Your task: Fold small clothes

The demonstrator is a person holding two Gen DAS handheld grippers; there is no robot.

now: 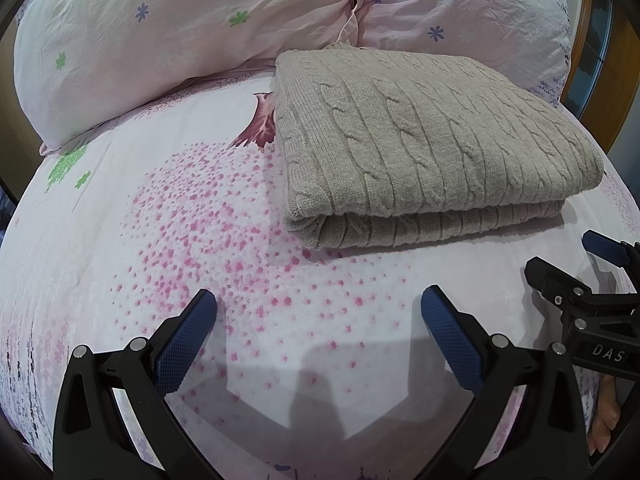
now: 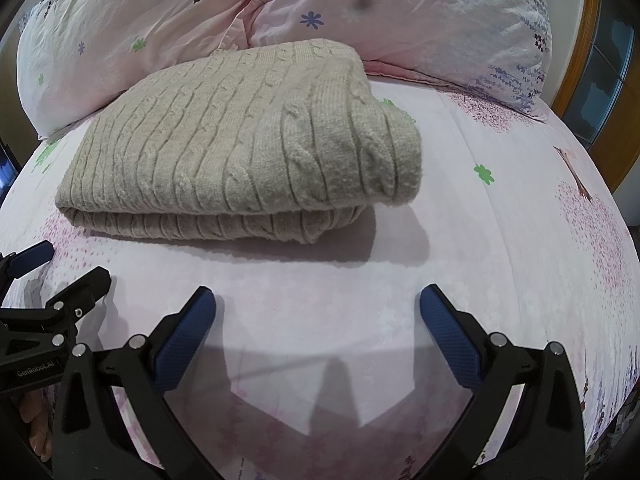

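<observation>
Sweater folded, grippers clear.
We find the sweater (image 1: 432, 140) lying crosswise ahead of our left gripper (image 1: 319, 308) and right gripper (image 2: 318, 306), both spread apart, empty.

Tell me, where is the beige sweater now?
The folded sweater lies on the bed sheet, just before the pillows, ahead of both open grippers, touching neither.

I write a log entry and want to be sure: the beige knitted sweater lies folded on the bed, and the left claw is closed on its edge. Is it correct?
Not quite. The left claw is open and apart from the sweater, as the left wrist view shows. The sweater does lie folded on the bed.
</observation>
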